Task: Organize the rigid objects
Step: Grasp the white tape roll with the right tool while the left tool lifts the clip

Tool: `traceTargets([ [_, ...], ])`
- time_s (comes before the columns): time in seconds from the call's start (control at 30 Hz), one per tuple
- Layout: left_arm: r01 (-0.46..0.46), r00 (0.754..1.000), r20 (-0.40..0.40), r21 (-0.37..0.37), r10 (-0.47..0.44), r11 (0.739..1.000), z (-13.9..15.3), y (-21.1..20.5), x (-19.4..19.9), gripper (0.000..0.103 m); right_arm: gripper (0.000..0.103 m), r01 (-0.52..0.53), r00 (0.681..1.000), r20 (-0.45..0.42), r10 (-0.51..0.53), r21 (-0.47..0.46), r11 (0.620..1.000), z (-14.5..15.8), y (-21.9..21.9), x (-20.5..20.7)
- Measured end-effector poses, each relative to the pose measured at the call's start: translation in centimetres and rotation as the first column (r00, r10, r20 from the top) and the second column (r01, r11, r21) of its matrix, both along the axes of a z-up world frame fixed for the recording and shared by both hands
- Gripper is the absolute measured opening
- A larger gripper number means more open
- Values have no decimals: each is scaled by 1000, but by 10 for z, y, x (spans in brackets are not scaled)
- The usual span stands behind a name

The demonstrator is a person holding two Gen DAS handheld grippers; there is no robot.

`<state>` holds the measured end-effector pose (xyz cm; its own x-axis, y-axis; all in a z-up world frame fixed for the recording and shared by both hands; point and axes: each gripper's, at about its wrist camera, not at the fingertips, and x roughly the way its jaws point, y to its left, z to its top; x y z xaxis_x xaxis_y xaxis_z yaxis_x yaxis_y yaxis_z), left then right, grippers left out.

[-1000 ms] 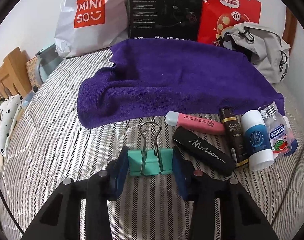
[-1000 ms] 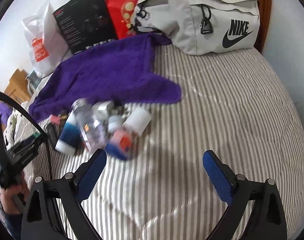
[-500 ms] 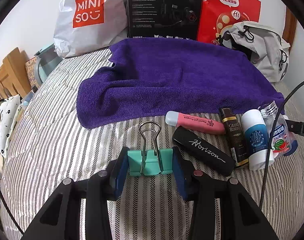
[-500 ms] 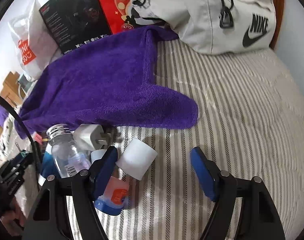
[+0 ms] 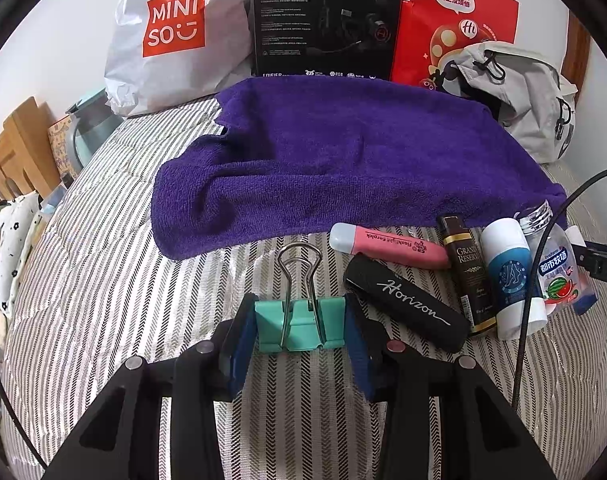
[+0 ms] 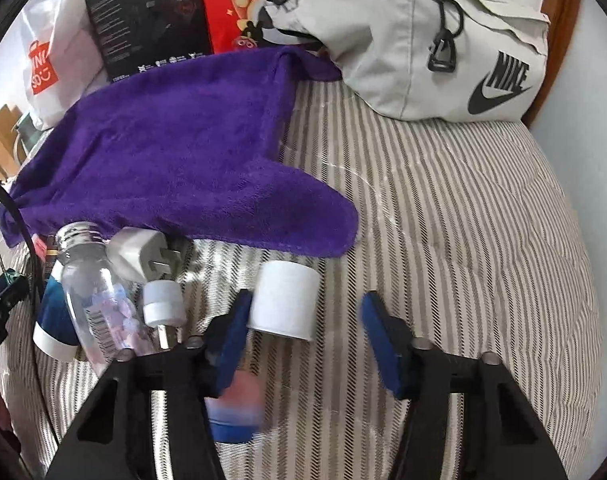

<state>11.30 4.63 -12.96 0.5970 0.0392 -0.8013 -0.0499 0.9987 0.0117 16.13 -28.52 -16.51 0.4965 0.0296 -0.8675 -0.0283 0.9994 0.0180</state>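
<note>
At the bottom centre of the left wrist view the left gripper (image 5: pixel 299 330) is clamped on a mint-green binder clip (image 5: pixel 299 326), its blue pads pressing the clip's flat painted sides and its wire handles standing up toward the middle of the frame; below it lies the striped quilted bedcover (image 5: pixel 103 280), soft and ridged, bare across the lower left. Just right of the clip a matte black case lettered Horizon (image 5: pixel 407 304) lies slanted; beyond it a pink tube (image 5: pixel 387 244), a dark brown gold-banded tube (image 5: pixel 469 272), a white-and-blue cylinder (image 5: pixel 507 276) and a clear plastic bottle (image 5: pixel 551 264) crowd side by side at centre right.

In the right wrist view the right gripper (image 6: pixel 303 332) stands wide open at bottom centre; its left pad is touching or just beside a smooth white cylinder (image 6: pixel 285 304) lying between the fingers, nearer the left one; a blurred pink-and-blue thing (image 6: pixel 235 408) sits low under that finger. To the left lie a small white cap (image 6: pixel 163 304), a white plug adapter (image 6: pixel 139 256) with metal prongs, and the clear bottle with a silver threaded neck; striped cover lies bare to the right.

Farther up, a plush purple towel (image 5: pixel 343 160) spans mid-frame, its edge just behind the row; at the top stand a white Miniso bag (image 5: pixel 171 32), a black box (image 5: pixel 327 20), a red bag (image 5: pixel 455 20) and a grey Nike bag (image 6: pixel 423 40).
</note>
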Motion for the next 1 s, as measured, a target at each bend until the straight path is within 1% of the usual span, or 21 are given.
traceTargets([
  [0.13, 2, 1000, 0, 2, -2, 1000, 0, 0, 0, 40, 36, -24, 1000, 11, 24, -4, 1000, 1, 6, 0],
  [0.2, 8, 1000, -1, -5, -8, 1000, 0, 0, 0, 40, 36, -29, 1000, 11, 29, 2, 1000, 1, 5, -1],
  [0.4, 17, 1000, -12, -10, -17, 1000, 0, 1, 1, 40, 35, -39, 999, -2, 40, 71, 997, 4, -7, -9],
  [0.63, 17, 999, -33, -29, -18, 999, 4, 6, 0, 39, 35, -45, 999, 4, 45, 75, 996, 14, -15, -20],
  [0.83, 8, 1000, -13, -43, -8, 999, 22, 15, -2, 39, 35, -95, 995, 36, 92, 91, 991, 34, -9, -21],
  [1.0, 7, 1000, 10, -59, -6, 998, 43, 22, 6, 39, 35, -145, 988, 64, 139, 103, 984, 49, 4, -14],
])
